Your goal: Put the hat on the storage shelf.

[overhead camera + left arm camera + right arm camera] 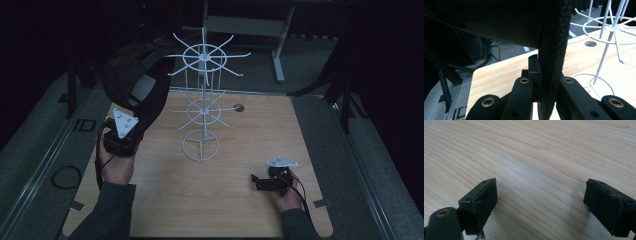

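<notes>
Jaws of your left gripper (121,131) pinch the black cap's (131,80) brim, at nine o'clock from the white wire rack (202,100). Your right gripper (260,182) rests agape, empty, on the table (240,145) at four o'clock. Swing carelessly and the cap could snag a prong, tipping that rack.

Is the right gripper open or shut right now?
Open. The right gripper shows its two jaws standing wide apart over bare table, nothing between them.
</notes>
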The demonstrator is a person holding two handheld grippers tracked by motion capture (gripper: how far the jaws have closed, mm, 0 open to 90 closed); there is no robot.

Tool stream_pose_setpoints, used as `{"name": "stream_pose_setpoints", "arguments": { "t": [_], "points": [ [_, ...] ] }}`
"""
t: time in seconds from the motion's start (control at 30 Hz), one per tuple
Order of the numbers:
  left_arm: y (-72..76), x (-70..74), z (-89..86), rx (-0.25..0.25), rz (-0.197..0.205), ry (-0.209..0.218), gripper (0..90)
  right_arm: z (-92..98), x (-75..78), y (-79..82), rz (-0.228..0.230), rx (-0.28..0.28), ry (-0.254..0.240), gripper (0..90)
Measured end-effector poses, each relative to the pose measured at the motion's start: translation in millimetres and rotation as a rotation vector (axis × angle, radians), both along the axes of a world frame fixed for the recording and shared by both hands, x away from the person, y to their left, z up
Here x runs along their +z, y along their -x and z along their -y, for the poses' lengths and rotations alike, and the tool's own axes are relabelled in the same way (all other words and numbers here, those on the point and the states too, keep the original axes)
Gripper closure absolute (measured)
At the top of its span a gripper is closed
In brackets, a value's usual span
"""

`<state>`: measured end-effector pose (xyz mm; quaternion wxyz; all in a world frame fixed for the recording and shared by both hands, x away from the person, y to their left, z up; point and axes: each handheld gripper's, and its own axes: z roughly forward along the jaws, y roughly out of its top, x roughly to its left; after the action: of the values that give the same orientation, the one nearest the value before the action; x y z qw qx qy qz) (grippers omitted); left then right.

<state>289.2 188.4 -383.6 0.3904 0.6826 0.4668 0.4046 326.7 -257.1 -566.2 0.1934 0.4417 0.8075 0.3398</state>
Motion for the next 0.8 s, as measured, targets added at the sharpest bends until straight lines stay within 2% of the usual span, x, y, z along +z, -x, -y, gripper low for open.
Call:
{"name": "stream_pose_setpoints", "arguments": {
  "t": [0.4, 0.8],
  "points": [
    [-0.1, -3.6, 7.4, -0.008, 0.007, 0.004, 86.6, 0.0, 0.0, 0.0, 0.0, -0.001, 0.0, 11.5],
    [-1.1, -8.2, 13.9, -0.014, 0.019, -0.017, 86.5, 0.0, 0.0, 0.0, 0.0, -0.001, 0.0, 11.5]
  ]
}}
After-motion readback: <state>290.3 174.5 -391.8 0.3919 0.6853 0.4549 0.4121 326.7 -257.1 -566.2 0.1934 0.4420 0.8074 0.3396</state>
